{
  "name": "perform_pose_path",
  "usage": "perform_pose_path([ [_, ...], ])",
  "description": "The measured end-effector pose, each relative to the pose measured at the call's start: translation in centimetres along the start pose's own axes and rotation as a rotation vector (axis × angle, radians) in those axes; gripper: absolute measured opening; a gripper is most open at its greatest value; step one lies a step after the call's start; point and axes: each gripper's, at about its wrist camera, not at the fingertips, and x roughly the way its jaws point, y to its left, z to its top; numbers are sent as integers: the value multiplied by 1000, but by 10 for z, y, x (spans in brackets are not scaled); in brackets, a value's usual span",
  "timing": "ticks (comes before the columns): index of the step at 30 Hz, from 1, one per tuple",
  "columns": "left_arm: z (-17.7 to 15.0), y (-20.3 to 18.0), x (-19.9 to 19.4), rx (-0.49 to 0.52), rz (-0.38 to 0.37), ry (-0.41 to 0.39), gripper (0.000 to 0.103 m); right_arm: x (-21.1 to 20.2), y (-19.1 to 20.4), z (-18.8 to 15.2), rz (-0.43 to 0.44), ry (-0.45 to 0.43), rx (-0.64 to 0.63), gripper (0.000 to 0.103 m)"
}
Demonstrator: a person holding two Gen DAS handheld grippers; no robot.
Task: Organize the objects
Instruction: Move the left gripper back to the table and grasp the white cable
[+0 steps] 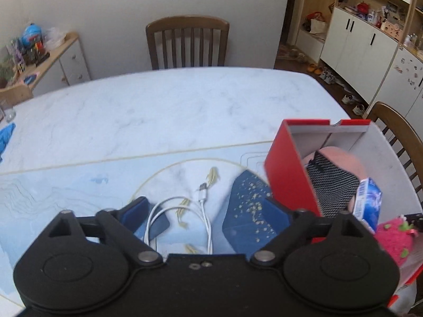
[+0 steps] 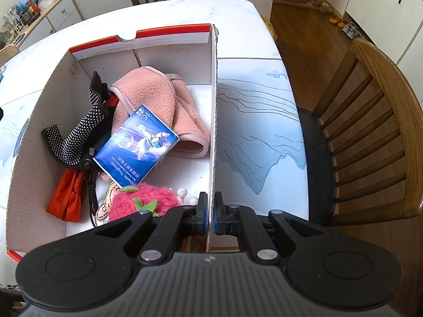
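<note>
Left hand-held gripper (image 1: 208, 211), jaws wide and empty, hovers directly over the coiled white cable (image 1: 201, 206) on the desk (image 1: 158, 105); right hand-held gripper (image 2: 210, 214) clamps the box wall (image 2: 213, 132).

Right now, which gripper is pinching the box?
The right gripper, shut on the box's side wall. The left gripper hangs open over the white cable.

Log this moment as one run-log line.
left gripper: jaws open, over white cable | right gripper: jaws shut on box wall | in box: pink cloth, tissue pack
</note>
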Motion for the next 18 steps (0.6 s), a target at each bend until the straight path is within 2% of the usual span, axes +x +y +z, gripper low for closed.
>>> perform_pose_path([
  [2, -5, 2, 9, -5, -11, 15, 100, 0, 0, 0, 1, 2, 2, 3],
  [11, -31, -2, 50, 17, 15, 103, 101, 1, -1, 0, -5, 9, 5, 3],
  [18, -40, -2, 76, 22, 40, 142, 91, 1, -1, 0, -3, 10, 6, 3],
])
